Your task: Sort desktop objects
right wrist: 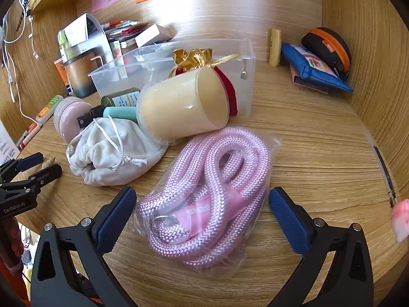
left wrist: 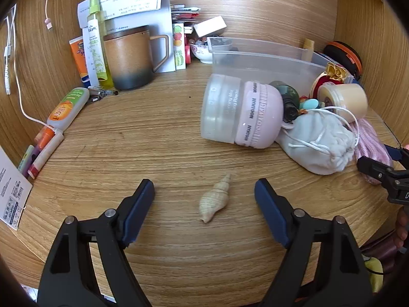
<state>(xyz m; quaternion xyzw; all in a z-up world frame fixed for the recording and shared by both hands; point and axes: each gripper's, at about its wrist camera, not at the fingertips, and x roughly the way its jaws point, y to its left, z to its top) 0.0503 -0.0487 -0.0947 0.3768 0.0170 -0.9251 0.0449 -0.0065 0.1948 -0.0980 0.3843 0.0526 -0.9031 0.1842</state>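
My left gripper (left wrist: 204,194) is open over the wooden desk, with a small beige spiral shell (left wrist: 214,199) lying between its fingers, untouched. My right gripper (right wrist: 202,204) is open around the near end of a pink braided rope in a clear bag (right wrist: 212,199); the pads stand apart from the bag. A white drawstring pouch (right wrist: 112,151), a cream cylinder (right wrist: 179,107) and a pink-capped jar (left wrist: 237,112) lie in a heap in front of a clear plastic bin (right wrist: 245,58). The left gripper shows at the left edge of the right wrist view (right wrist: 38,166).
A brown mug (left wrist: 130,58), spray bottle (left wrist: 98,41), tubes and pens (left wrist: 43,148) line the left wall. A blue pouch (right wrist: 314,69) and black-orange case (right wrist: 329,46) sit at the back right. A pen (right wrist: 384,174) lies by the right wall. Cables hang left.
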